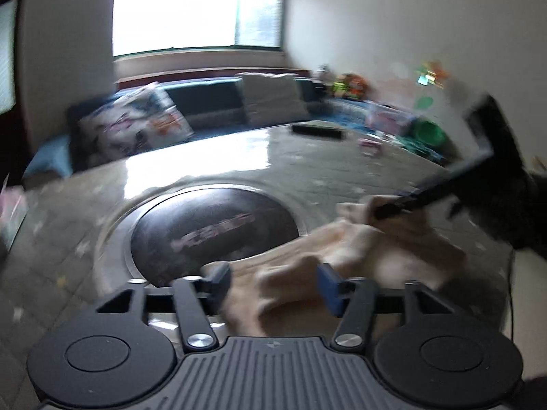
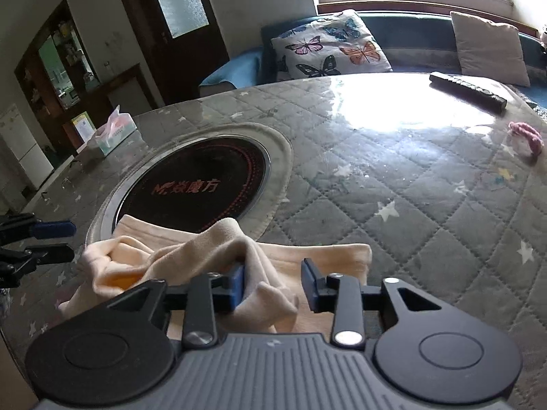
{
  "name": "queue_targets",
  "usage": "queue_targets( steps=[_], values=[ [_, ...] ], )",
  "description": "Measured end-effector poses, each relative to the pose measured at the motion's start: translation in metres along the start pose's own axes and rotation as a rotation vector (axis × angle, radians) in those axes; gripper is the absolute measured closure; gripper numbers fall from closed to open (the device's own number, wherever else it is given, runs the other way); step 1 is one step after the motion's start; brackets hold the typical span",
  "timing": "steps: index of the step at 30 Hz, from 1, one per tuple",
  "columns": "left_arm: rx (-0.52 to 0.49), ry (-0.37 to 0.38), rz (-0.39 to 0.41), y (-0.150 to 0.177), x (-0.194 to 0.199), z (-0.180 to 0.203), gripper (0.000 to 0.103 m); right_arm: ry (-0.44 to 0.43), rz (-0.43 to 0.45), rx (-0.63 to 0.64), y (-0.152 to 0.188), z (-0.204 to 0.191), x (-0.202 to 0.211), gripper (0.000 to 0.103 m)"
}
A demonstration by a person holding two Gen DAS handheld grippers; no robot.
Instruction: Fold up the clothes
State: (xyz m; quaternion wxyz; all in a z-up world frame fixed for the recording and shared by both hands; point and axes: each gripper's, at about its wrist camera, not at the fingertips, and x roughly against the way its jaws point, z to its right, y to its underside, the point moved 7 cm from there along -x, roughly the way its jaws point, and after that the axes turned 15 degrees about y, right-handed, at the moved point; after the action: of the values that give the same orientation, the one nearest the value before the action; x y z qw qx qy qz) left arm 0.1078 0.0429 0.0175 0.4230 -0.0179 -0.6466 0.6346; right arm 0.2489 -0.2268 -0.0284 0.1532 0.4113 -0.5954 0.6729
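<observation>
- Peach garment (image 2: 191, 256) lies crumpled on the quilted table cover (image 2: 393, 184), at the near rim of the round black cooktop (image 2: 191, 184) set into the table; one edge overlaps the cooktop ring.
- Right gripper (image 2: 273, 285): jaws apart, released. A raised fold of the garment sits between them, touching the left blue pad (image 2: 237, 283); right pad clear of the cloth, so no clamp.
- Left gripper (image 1: 273, 283): jaws wide, released. Cloth lies between and beneath the fingers; that view is motion-blurred, so contact can't be confirmed.
- From the right wrist view the left gripper shows at the left edge, just beside the garment's left end.
- Also on the table: remote control (image 2: 468, 90) at the far side, tissue box (image 2: 114, 130) far left, small pink item (image 2: 526, 136) at right.
- Butterfly cushion (image 2: 328, 46) on the sofa behind the table.
</observation>
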Motion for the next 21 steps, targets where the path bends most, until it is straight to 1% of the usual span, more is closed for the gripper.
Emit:
queue_targets(
  steps=[3,5,6,9,13,15,17,18,20,21],
  values=[
    [-0.112,0.018,-0.039,0.0,-0.016,0.021,0.03,0.011,0.013,0.024,-0.001,0.0,0.007,0.057],
    [-0.146,-0.004,-0.074,0.001,-0.031,0.027,0.028,0.033,0.027,0.039,-0.004,0.001,0.011,0.054],
    [-0.144,-0.017,-0.087,0.002,-0.039,0.024,0.028,0.04,0.034,0.046,-0.004,0.001,0.013,0.053],
    [-0.062,-0.064,-0.089,-0.002,-0.054,0.006,0.028,0.095,0.079,0.066,-0.006,0.003,0.021,0.053],
    [0.075,-0.191,-0.083,-0.006,-0.061,-0.036,0.028,0.144,0.123,0.079,-0.008,0.008,0.031,0.053],
    [0.116,-0.243,-0.093,-0.005,-0.061,-0.052,0.028,0.158,0.14,0.081,-0.009,0.009,0.036,0.053],
    [0.156,-0.291,-0.122,0.0,-0.062,-0.065,0.029,0.121,0.145,0.062,-0.006,0.008,0.042,0.054],
    [0.171,-0.295,-0.124,0.003,-0.058,-0.069,0.028,0.092,0.141,0.06,-0.005,0.005,0.044,0.054],
    [0.173,-0.3,-0.109,0.002,-0.054,-0.067,0.029,0.052,0.126,0.065,-0.002,0.0,0.043,0.055],
    [0.162,-0.303,-0.093,-0.002,-0.051,-0.064,0.029,0.047,0.12,0.067,-0.001,-0.001,0.041,0.056]
  ],
)
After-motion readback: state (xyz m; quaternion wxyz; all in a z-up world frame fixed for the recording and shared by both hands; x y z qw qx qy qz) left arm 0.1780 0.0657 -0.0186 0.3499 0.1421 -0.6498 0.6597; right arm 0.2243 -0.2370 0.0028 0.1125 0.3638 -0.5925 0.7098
